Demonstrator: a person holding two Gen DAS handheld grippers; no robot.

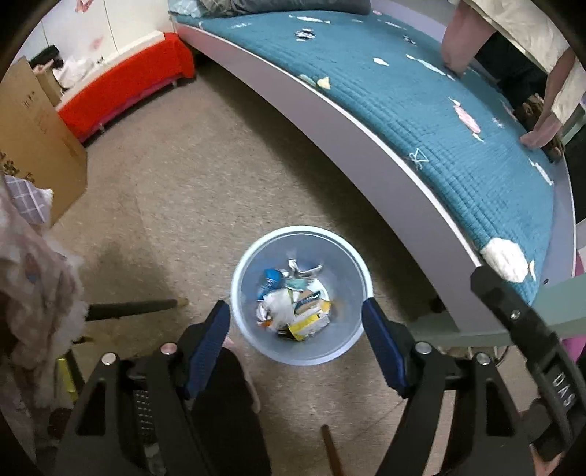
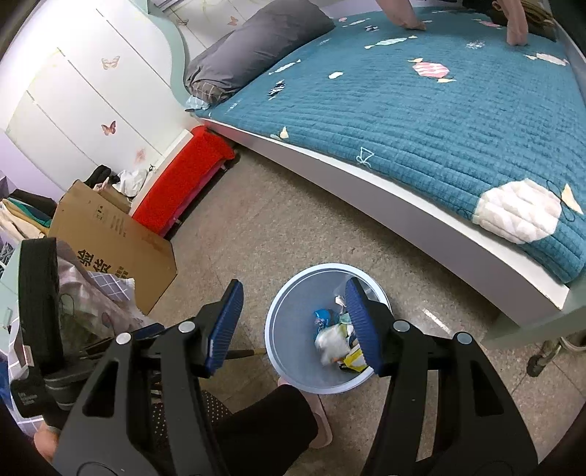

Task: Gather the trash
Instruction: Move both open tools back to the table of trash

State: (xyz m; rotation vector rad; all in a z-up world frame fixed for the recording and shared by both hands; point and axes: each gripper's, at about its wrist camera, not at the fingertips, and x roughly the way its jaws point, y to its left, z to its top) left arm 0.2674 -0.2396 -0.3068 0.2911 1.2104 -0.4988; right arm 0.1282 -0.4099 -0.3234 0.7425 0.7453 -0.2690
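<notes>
**Both grippers empty above a part-filled bin**

A bedroom with a speckled beige stone floor (image 1: 205, 175): a pale blue round plastic waste bin (image 1: 252, 256) stands on it just beside the white-framed bed with the teal quilted cover (image 1: 421, 121). Inside the bin lies a heap of mixed trash (image 1: 293, 304): white crumpled paper, a blue wrapper, a yellow carton and what may be a metallic piece, though the blur makes that uncertain.

The left gripper (image 1: 296, 316) hangs over the bin pointing steeply down, its blue-padded jaws wide apart with nothing between them but the bin below. The right gripper (image 2: 293, 322) hovers near the bin's edge, its jaws likewise apart and empty; one blue pad covers part of the bin's inside in the right wrist view.

Away from the bin, on the side opposite the bed, sit a brown cardboard box (image 2: 121, 238) and, beyond it, a red cloth-covered bench (image 2: 186, 172). A person's bare hands (image 2: 410, 18) press on the far side of the bed.
</notes>
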